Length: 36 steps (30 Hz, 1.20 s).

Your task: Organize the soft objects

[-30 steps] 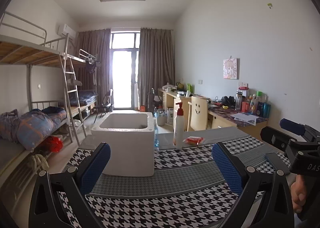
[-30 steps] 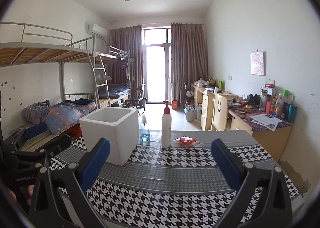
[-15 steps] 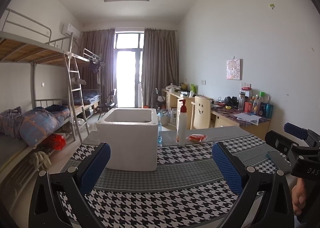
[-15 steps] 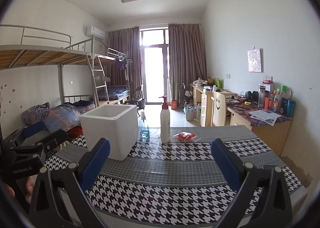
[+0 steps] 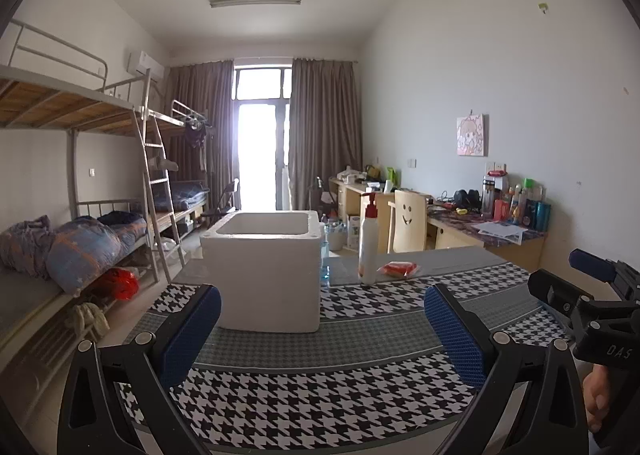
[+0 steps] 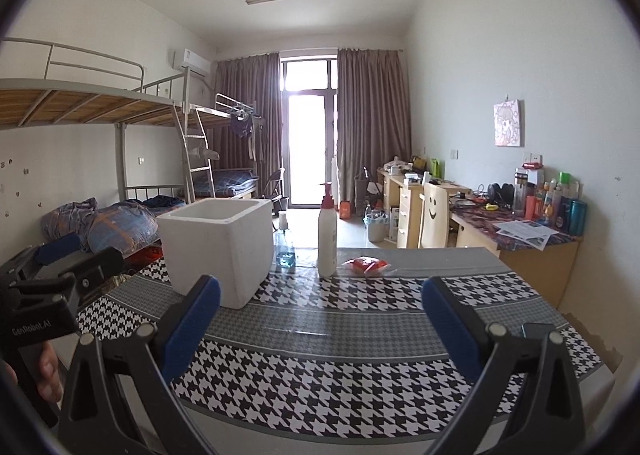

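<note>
Hand-held gripper (image 5: 322, 329), ribbed blue pads apart, above houndstooth cloth (image 5: 320, 407)

"DAS" in white letters on black body of right gripper (image 5: 592, 319), at right edge of left wrist view; further letters cut off. "GenRobot.AI" in white on black body of left gripper (image 6: 48, 287), at left edge of right wrist view. Bottle labels on desk too small to read.
</note>
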Available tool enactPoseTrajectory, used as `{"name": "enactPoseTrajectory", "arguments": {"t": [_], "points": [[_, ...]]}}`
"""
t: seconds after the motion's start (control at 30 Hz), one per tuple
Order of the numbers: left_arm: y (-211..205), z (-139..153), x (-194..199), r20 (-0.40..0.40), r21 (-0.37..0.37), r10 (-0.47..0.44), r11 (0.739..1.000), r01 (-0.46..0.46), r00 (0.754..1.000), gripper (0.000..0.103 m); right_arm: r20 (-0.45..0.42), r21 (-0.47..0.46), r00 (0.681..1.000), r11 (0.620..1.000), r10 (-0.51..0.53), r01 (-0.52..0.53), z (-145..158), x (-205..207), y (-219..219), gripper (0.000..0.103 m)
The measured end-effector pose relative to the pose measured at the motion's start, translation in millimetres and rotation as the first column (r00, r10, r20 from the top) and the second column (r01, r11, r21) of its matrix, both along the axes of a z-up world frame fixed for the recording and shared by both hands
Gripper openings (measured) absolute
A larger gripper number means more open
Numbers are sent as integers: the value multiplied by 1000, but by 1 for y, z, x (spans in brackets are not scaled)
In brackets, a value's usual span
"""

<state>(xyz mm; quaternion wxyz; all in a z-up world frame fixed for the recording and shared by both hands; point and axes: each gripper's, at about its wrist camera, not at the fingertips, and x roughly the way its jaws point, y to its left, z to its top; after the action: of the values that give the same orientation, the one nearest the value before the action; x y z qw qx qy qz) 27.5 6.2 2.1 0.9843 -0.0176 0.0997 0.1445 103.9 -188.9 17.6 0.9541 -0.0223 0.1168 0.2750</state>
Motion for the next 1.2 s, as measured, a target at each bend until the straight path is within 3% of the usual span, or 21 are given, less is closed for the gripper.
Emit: {"name": "enactPoseTrajectory", "arguments": {"t": [0.33, 0.67, 1.2], "points": [[0, -9, 0, -13, 19, 21, 1000, -21, 1000, 102, -22, 12, 1000, 1000, 6, -6, -11, 2, -1, 102], [8, -17, 2, -16, -9, 52, 999, -53, 998, 102, -61, 9, 998, 1000, 26, -25, -21, 6, 4, 102], [5, -21, -1, -10, 25, 76, 997, -75, 997, 102, -47, -4, 998, 999, 33, -34, -28, -1, 7, 102]]}}
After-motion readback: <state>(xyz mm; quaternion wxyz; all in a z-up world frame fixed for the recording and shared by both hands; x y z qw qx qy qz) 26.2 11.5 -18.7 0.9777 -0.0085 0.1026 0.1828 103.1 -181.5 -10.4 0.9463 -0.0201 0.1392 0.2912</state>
